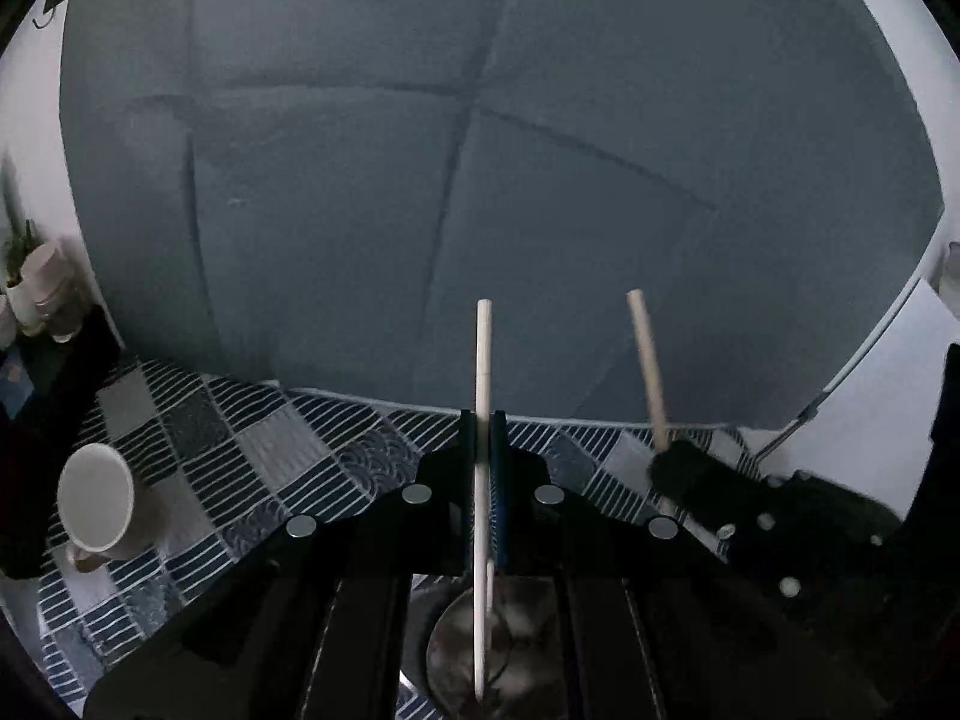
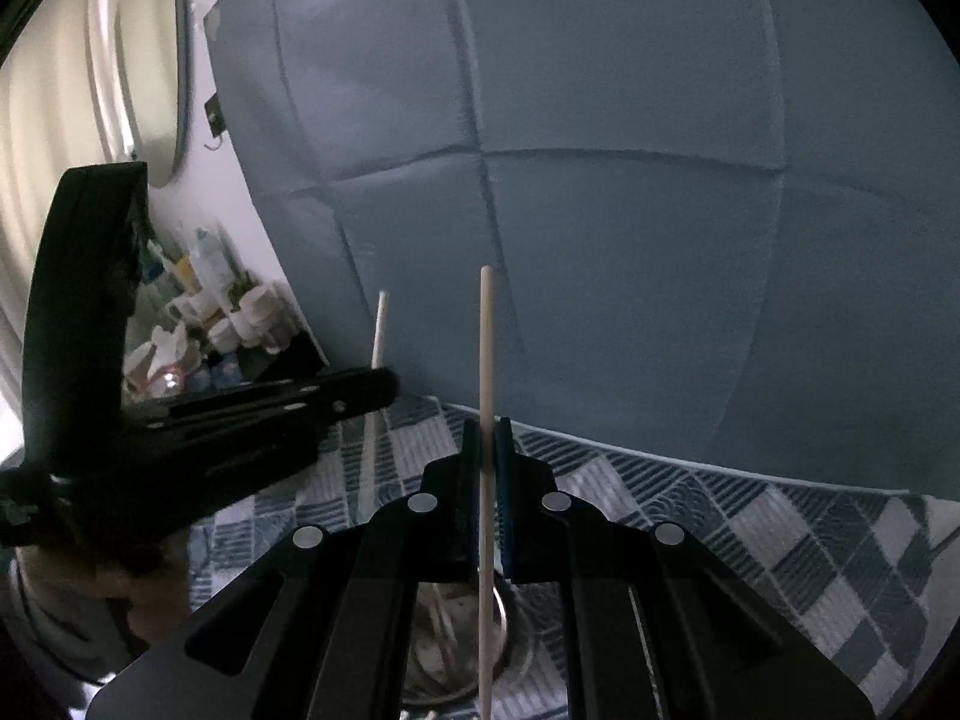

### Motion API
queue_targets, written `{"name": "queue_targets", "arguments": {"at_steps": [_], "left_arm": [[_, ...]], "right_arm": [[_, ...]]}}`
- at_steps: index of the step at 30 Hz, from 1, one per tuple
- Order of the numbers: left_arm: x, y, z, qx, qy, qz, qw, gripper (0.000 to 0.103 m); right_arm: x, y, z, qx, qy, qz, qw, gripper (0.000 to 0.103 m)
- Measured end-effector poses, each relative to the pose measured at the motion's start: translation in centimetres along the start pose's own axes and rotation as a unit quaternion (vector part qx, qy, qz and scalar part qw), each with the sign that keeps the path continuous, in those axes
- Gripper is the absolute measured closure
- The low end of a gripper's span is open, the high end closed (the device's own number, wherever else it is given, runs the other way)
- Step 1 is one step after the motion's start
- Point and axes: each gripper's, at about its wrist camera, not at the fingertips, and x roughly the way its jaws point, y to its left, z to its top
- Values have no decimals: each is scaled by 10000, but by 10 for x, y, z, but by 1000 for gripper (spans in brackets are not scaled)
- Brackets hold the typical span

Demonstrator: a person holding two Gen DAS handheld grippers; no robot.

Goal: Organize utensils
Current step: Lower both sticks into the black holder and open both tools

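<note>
Here we grip 1 pale wooden chopstick (image 1: 483,396) in each black claw (image 1: 482,420), above a round steel container (image 1: 480,648); tilting could slip either.

I've got the black two-finger left gripper (image 1: 482,441) clamped tight, jaws pressed together and angled downward. My black two-finger right gripper (image 2: 487,450) sits just to its right, equally pinched shut, tilted down alongside, the two near but apart.
</note>
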Motion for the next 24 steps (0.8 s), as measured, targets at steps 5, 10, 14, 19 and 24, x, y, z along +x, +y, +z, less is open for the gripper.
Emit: {"name": "queue_targets", "arguments": {"at_steps": [5, 10, 14, 19, 24], "left_arm": [[10, 1, -6, -19, -218, -143, 9997, 98], [17, 3, -22, 143, -70, -198, 9997, 98], [16, 7, -33, 188, -5, -202, 9996, 98], [15, 11, -42, 215, 40, -137, 9997, 98], [13, 15, -47, 205, 90, -73, 9997, 98]], "right_arm": [[15, -2, -7, 117, -58, 208, 9997, 98], [25, -7, -22, 237, 2, 378, 9990, 98], [29, -8, -30, 332, -10, 449, 9984, 98], [27, -3, -21, 360, -215, 526, 9977, 98], [23, 2, -13, 362, -300, 571, 9973, 98]]}}
